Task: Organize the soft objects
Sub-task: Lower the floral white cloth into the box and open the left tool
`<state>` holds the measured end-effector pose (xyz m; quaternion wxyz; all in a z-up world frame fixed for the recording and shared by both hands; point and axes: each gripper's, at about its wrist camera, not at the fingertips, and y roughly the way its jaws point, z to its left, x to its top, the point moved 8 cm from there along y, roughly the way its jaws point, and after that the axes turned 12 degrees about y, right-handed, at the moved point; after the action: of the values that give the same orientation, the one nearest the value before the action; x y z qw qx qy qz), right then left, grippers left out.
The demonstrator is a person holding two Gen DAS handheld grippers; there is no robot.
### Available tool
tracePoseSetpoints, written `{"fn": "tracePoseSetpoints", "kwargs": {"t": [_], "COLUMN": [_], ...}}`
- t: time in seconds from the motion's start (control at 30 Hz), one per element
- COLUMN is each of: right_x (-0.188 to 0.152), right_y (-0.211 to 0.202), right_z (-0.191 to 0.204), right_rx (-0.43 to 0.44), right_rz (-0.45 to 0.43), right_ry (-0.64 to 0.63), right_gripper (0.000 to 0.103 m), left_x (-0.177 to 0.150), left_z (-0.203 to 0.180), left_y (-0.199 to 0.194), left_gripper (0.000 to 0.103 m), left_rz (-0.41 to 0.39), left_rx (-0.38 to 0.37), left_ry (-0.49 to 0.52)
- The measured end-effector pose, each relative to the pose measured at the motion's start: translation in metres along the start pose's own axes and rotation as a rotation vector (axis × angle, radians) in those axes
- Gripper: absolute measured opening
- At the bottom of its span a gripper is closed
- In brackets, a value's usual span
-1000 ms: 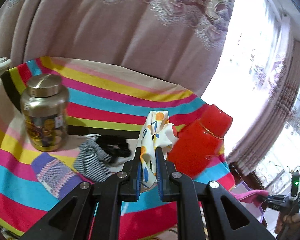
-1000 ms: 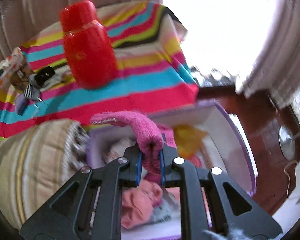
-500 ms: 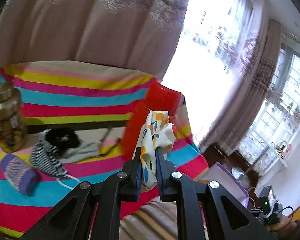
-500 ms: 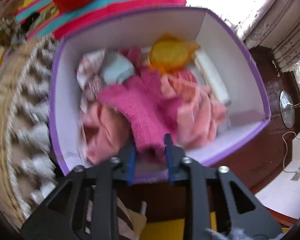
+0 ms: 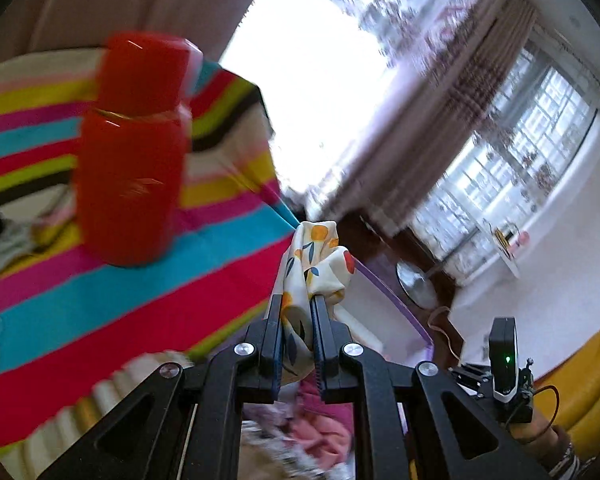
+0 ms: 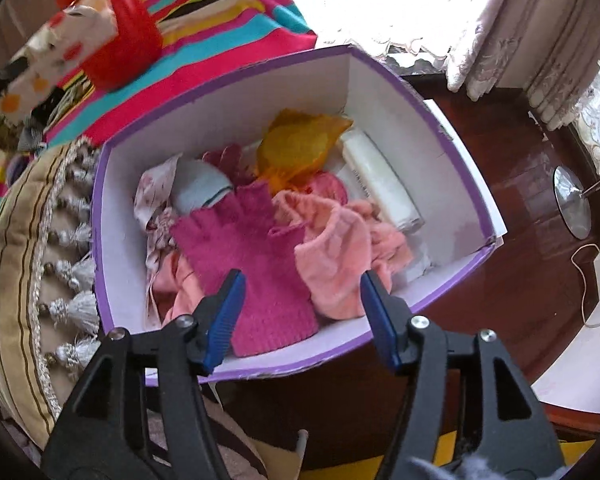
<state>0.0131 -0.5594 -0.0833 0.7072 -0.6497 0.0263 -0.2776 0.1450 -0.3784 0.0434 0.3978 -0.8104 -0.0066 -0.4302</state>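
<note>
Over the purple-rimmed box point(image 6: 452, 152), the right gripper point(image 6: 300, 312) hangs pointing steeply down, its blue-padded fingers point(image 6: 224, 312) spreading wider at this moment. A magenta knit glove point(image 6: 256, 264) lies between them in the picture but lower, flat on the pile in the box, and neither pad presses on it. Just right of the glove lies a peach fleece piece point(image 6: 336, 256); farther in sit an orange-yellow cloth point(image 6: 300, 140), a pale blue piece point(image 6: 198, 188) and a white folded cloth point(image 6: 384, 188) along the right wall. A tasselled cushion point(image 6: 32, 240) lies against the box's left wall.

To the far left of the box, the striped blanket point(image 6: 236, 12) carries a red lidded jar point(image 6: 128, 44). In the right wrist view a floral cloth point(image 6: 60, 52), blurred, shows in front of that jar.

From the left wrist view, the left gripper point(image 5: 296, 312) has its fingers clamped together on the same floral cloth point(image 5: 320, 256), white with orange fruit and blue leaves, which bunches up above the fingertips. The cloth hangs in the air between the striped blanket point(image 5: 100, 288) on the left and the purple rim of the box point(image 5: 392, 300) on the right. The red jar point(image 5: 132, 160) stands on the blanket to the far left of the gripper. Pink fabric point(image 5: 320, 428) shows below between the gripper's arms.
</note>
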Motion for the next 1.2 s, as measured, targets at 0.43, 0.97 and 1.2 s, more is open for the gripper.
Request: {"fn": "tracePoseSetpoints", "kwargs": {"t": [0.43, 0.97, 1.2], "right_x": [0.006, 0.012, 0.017], "right_y": [0.006, 0.007, 0.007], "right_z": [-0.019, 0.000, 0.039], "right_rx": [-0.001, 0.015, 0.052], "right_rz": [-0.016, -0.019, -0.024], "right_ry": [0.040, 0.014, -0.047], "right_gripper": [0.064, 0.065, 0.066], "left_x": [0.015, 0.006, -0.001], "left_z": [-0.086, -0.049, -0.018], "left_y": [0.077, 0.062, 0.039], "left_gripper": [0.031, 0.044, 0.044], "left_rz": [0.100, 0.101, 0.081], "left_rx": [-0.136, -0.079, -0.024], "left_ry": [0.083, 0.038, 0.011]}}
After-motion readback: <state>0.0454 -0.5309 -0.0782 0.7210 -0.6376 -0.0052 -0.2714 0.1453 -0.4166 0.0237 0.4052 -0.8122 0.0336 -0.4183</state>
